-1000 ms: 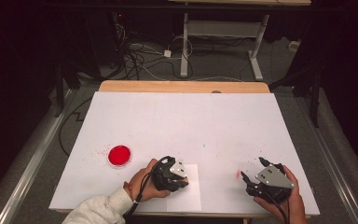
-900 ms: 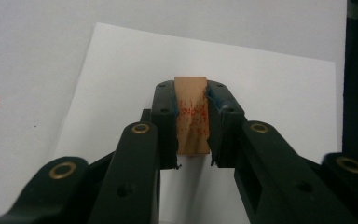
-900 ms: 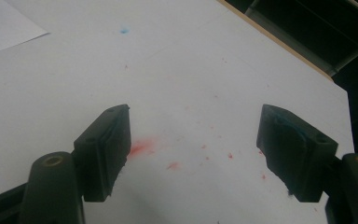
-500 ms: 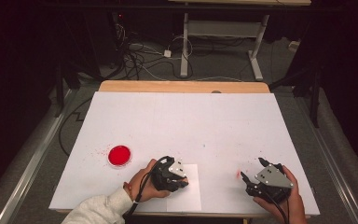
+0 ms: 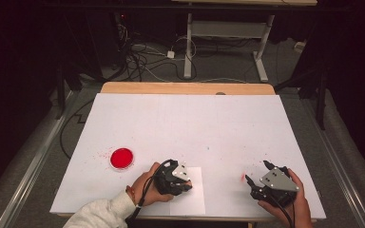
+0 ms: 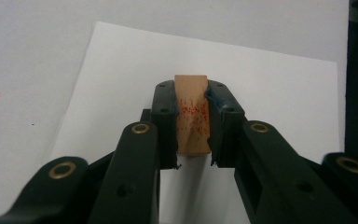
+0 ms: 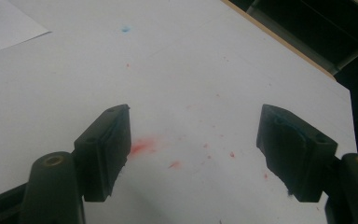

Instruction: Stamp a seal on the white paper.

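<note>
My left gripper (image 5: 188, 182) (image 6: 192, 87) is shut on a small wooden block (image 6: 193, 135) speckled with red ink. It holds the block over a white sheet of paper (image 5: 193, 202) (image 6: 270, 84) near the table's front edge; whether the block touches the paper I cannot tell. A round red ink dish (image 5: 122, 158) sits on the table to the left of that hand. My right gripper (image 5: 256, 171) (image 7: 196, 116) rests at the front right with its jaws wide open and nothing between them.
The table (image 5: 185, 118) is covered in white and has a wooden strip (image 5: 185, 88) along its far edge. A red smear (image 7: 142, 145) (image 5: 243, 177) and small red specks mark the surface by the right gripper. Cables and a desk frame lie on the floor beyond.
</note>
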`<action>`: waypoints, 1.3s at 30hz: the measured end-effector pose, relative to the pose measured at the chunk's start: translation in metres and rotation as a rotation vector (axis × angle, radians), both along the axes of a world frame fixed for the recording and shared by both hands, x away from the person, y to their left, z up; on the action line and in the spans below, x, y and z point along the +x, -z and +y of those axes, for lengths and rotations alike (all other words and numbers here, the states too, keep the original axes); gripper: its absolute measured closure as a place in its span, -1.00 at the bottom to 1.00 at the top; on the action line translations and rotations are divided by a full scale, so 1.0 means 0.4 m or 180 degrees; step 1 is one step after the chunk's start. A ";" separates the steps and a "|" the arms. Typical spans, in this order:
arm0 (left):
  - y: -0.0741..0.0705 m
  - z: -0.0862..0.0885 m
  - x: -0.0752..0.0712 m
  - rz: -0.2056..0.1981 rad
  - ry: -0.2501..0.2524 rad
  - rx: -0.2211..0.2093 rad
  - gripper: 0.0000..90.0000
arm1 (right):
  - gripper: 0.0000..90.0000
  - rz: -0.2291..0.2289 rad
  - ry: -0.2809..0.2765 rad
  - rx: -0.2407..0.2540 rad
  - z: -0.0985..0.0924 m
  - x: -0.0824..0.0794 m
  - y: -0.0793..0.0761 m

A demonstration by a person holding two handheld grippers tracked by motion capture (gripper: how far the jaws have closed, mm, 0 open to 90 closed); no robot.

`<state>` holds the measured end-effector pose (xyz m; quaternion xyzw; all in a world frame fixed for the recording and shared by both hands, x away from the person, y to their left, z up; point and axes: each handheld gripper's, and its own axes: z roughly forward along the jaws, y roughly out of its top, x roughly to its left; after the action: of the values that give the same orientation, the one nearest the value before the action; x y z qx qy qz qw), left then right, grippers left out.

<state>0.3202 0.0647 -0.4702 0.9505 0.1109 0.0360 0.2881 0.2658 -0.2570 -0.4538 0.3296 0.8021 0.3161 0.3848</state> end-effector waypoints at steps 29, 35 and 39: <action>-0.126 0.111 -0.012 -0.0382 -0.0269 -0.0322 0.64 | -0.40 -0.0084 0.0003 0.0032 0.000 0.008 -0.009; -0.125 0.126 -0.013 -0.0390 -0.0321 -0.0310 0.64 | -0.40 -0.0076 -0.0008 0.0042 0.002 0.019 -0.007; -0.122 0.127 -0.015 -0.0401 -0.0311 -0.0281 0.64 | -0.41 -0.0090 0.0005 0.0040 0.001 0.018 -0.008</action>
<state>0.3143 0.1153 -0.4215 0.9261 0.1404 0.1048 0.3341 0.2731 -0.2567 -0.4505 0.3282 0.7943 0.3255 0.3943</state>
